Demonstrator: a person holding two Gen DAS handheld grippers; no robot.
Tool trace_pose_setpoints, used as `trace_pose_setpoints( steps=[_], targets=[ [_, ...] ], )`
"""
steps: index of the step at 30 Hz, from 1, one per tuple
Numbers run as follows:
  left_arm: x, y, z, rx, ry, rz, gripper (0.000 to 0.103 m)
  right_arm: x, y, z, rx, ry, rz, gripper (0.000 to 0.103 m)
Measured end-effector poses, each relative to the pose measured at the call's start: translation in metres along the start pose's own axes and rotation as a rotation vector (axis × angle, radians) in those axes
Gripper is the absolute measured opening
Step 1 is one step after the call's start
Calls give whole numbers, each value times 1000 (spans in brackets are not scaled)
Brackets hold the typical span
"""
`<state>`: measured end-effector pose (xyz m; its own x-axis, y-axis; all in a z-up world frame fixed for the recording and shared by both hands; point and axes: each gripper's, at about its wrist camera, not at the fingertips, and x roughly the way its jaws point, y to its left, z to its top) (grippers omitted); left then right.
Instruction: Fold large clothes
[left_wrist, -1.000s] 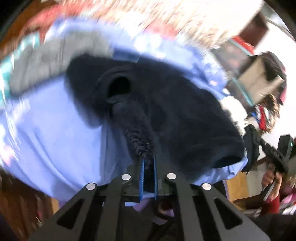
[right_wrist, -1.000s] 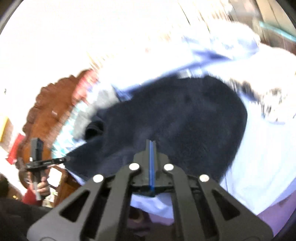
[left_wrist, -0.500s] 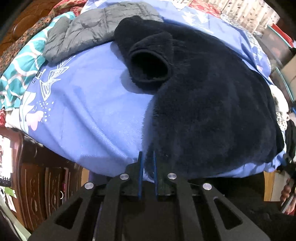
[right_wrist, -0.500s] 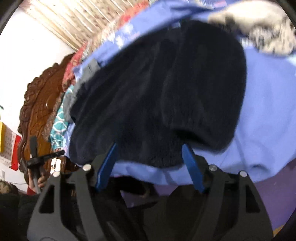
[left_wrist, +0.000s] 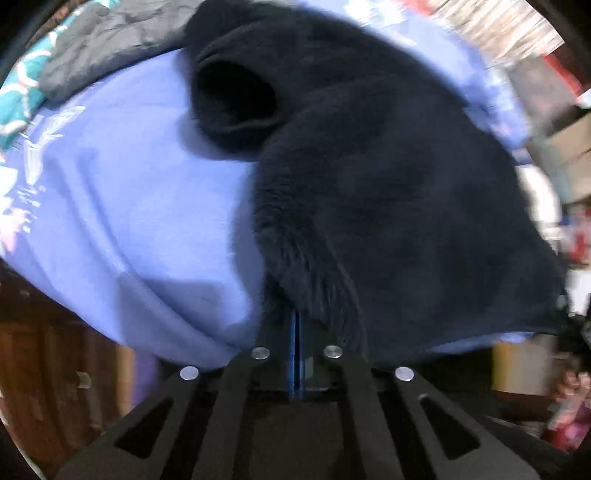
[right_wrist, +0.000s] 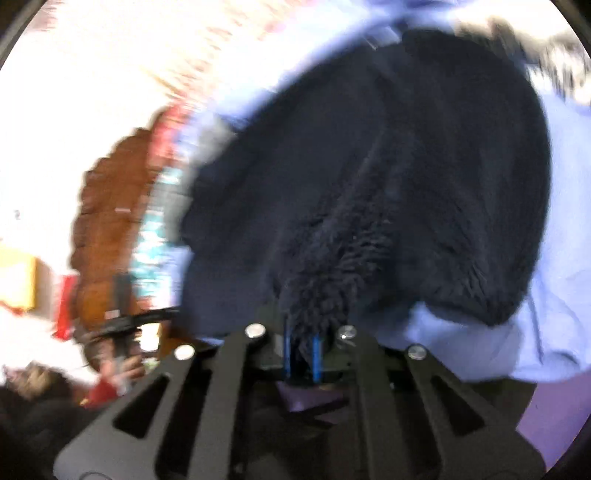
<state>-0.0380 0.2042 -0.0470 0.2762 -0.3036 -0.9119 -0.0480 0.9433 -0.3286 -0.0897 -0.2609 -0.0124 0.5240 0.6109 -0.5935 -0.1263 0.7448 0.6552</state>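
Left wrist view shows our left gripper (left_wrist: 297, 325) pinching the navy fleece garment (left_wrist: 388, 192) lying on the blue bedsheet (left_wrist: 129, 206); our right gripper (right_wrist: 302, 338) clamps its hem too. Thick pile could slip free, spoiling the fold.

Left hand-held gripper (left_wrist: 296, 325) pinches dark fleece garment (left_wrist: 388, 206) on blue bedsheet (left_wrist: 147, 206).

Ahead of both tongs: bulky dark navy fleece garment (left_wrist: 388, 192) blocks path. Left of left tongs: bare lavender-blue bedsheet (left_wrist: 122, 192), passable; crumpled grey jacket (left_wrist: 110, 40) beyond.
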Motion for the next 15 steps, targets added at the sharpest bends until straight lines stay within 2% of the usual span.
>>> trace_pose_setpoints(
  steps=[1,2,4,5,6,7,8,9,10,12,14,15],
  targets=[
    [-18,-10,-6,40,-17,-42,24,-23,7,-3,-39,-8,-54,8],
    [-30,-18,-12,89,-34,-31,24,-33,6,-9,-45,17,-100,8],
    [-36,-28,-23,162,-29,22,24,-26,-8,-22,-39,102,-200,10],
    [-31,-28,-26,169,-9,34,24,-13,-18,-32,-28,157,-278,12],
    [-21,-23,-27,165,21,57,24,2,-32,-43,-8,200,-376,28],
    [-15,-16,-26,150,37,82,24,10,-41,-49,-8,214,-447,51],
    [-10,-2,-24,121,55,112,24,17,-50,-53,-19,208,-542,57],
    [-7,12,-24,75,66,127,24,14,-55,-52,-7,188,-586,59],
    [-11,21,-24,42,64,126,24,9,-59,-49,22,159,-604,59],
    [-27,47,-22,-46,18,117,24,-12,-58,-35,86,63,-572,60],
    [-46,64,-19,-96,-50,132,24,-27,-38,-9,54,-44,-534,60],
    [-54,74,-14,-128,-88,150,24,-27,-25,1,16,-70,-522,60]
  ],
)
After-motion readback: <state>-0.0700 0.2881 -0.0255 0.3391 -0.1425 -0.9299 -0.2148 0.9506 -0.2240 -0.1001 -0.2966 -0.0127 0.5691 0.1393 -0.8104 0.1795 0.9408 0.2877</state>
